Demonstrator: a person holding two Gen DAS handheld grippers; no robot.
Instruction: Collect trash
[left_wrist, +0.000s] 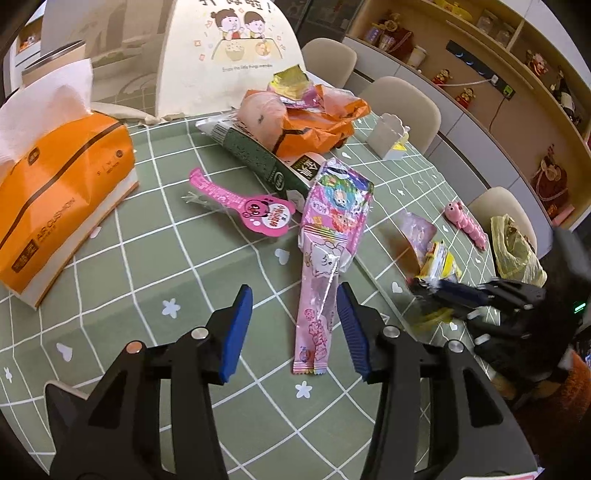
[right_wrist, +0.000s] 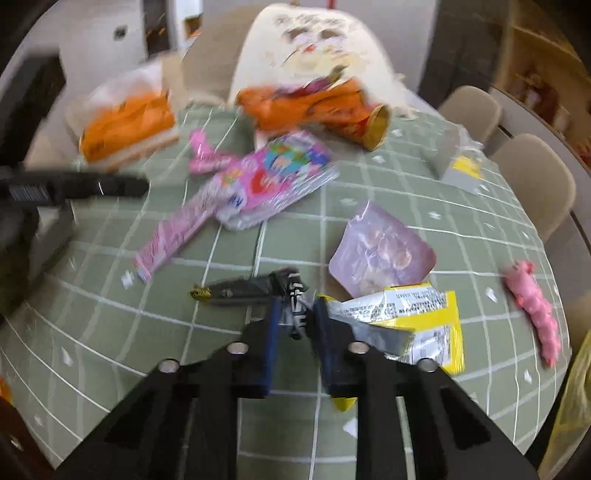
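L wrist view: the left gripper (left_wrist: 295, 328) is seen spread wide at lower centre, nothing pinched; a long pink candy wrapper (left_wrist: 325, 266) is laid on the green checked tablecloth (left_wrist: 147, 266) betw. the blue pads, its lower part just beside the right-hand pad (left_wrist: 352, 332). An orange tissue pack (left_wrist: 62, 184) is seen at left, a green wrapper (left_wrist: 255, 157) and orange bag (left_wrist: 317, 122) at upper centre, a pink tag (left_wrist: 243, 199) mid-frame. The right gripper (left_wrist: 436, 288) is seen at right edge, blurred, at a yellow wrapper (left_wrist: 441, 260). R wrist view (blurred): the right gripper (right_wrist: 295, 332) is pressed together on a black-and-white wrapper (right_wrist: 295, 295) at lower centre; a yellow-silver wrapper (right_wrist: 417, 321) is seen just right of it, a pale pink packet (right_wrist: 384, 251) above, a pink toy (right_wrist: 535, 306) at far right.
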